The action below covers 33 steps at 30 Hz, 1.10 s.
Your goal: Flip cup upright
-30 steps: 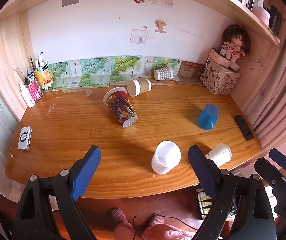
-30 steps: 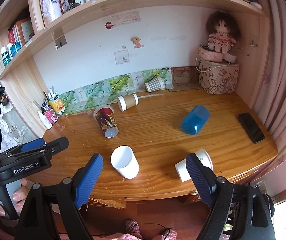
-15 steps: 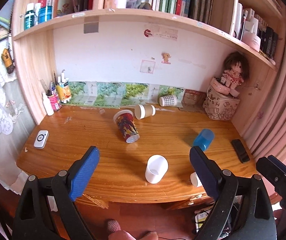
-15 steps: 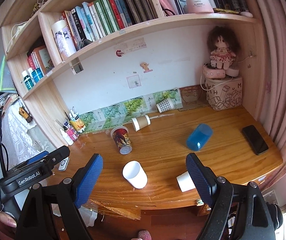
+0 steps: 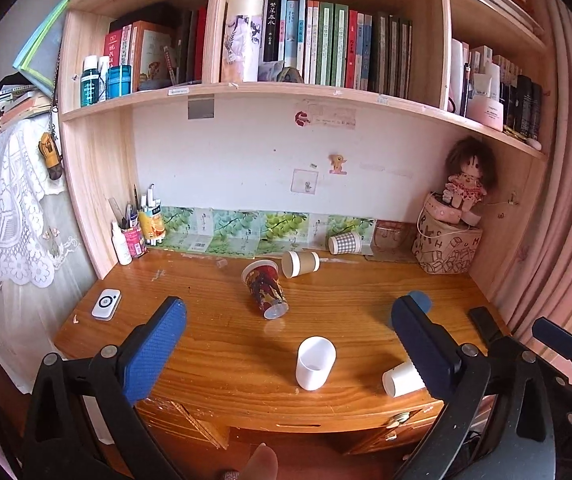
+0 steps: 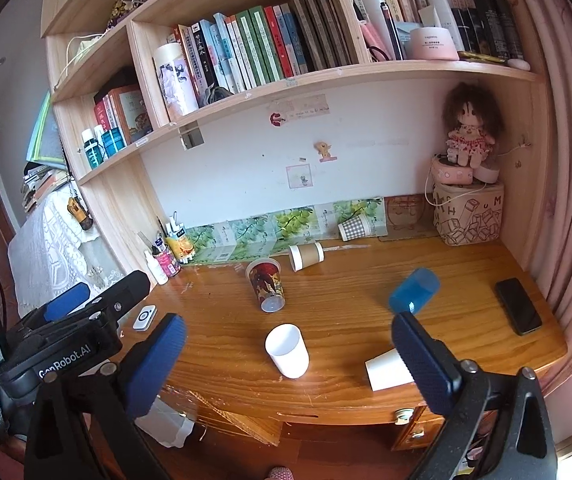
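Several cups sit on the wooden desk (image 5: 214, 344). A white cup (image 5: 314, 363) (image 6: 287, 350) stands upright near the front edge. A white paper cup (image 5: 401, 378) (image 6: 387, 369) lies on its side at the front right. A red patterned cup (image 5: 265, 289) (image 6: 268, 286), a brown paper cup (image 5: 301, 263) (image 6: 306, 256), a checked cup (image 5: 345, 242) (image 6: 355, 227) and a blue cup (image 6: 413, 290) also lie tipped. My left gripper (image 5: 287, 344) and right gripper (image 6: 287, 354) are both open and empty, held back off the desk's front edge.
A black phone (image 6: 518, 306) lies at the right of the desk. A small white device (image 5: 106, 304) lies at the left. A pen pot with bottles (image 5: 136, 236) and a printed box with a doll (image 5: 447, 246) stand at the back corners. Bookshelves hang above.
Both grippers have pulled back and up from the desk, so the cups look smaller and the bookshelves have come into view. No cup has moved.
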### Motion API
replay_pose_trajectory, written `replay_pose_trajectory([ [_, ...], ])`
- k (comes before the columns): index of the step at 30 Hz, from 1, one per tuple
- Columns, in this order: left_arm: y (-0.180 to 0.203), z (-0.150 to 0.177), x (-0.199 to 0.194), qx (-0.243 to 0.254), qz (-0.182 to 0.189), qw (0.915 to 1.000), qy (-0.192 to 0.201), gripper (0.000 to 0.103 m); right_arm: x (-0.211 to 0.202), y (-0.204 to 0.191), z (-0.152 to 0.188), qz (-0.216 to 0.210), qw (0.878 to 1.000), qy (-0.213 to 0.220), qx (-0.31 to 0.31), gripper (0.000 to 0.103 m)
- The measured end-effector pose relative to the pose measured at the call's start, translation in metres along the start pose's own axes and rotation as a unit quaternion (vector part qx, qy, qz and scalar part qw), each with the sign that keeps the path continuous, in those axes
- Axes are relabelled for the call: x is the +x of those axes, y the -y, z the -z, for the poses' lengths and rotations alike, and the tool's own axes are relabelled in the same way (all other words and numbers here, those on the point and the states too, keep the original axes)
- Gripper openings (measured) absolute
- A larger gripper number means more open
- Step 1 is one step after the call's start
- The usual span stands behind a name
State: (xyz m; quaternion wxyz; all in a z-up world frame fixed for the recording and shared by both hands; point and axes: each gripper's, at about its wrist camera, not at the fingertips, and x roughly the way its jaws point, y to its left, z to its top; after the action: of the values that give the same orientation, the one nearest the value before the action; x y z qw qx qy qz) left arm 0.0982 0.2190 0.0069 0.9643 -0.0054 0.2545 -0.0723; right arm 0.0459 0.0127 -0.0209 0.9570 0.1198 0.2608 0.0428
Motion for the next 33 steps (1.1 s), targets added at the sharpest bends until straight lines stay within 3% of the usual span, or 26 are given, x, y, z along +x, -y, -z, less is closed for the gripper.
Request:
replay_pose_trajectory([
  [8, 0.0, -0.003, -0.018, -0.003, -0.026, 0.9982, 0.054, 0.103, -0.007, -0.002, -0.003, 0.006, 1.0, 0.02, -0.01, 0.103],
  [13, 0.0, -0.005, -0.026, -0.006, -0.034, 0.9959, 0.084, 0.103, -0.017, -0.002, -0.005, 0.011, 0.998, 0.056, -0.018, 0.103],
  [18, 0.002, -0.006, -0.029, -0.001, -0.029, 0.9953, 0.093, 0.103, -0.024, -0.005, -0.008, 0.01, 0.996, 0.083, -0.03, 0.103],
  [33, 0.006, -0.004, -0.035, 0.004, -0.025, 0.995, 0.097, 0.103, -0.025, -0.002, -0.006, 0.009, 0.996, 0.083, -0.021, 0.103],
])
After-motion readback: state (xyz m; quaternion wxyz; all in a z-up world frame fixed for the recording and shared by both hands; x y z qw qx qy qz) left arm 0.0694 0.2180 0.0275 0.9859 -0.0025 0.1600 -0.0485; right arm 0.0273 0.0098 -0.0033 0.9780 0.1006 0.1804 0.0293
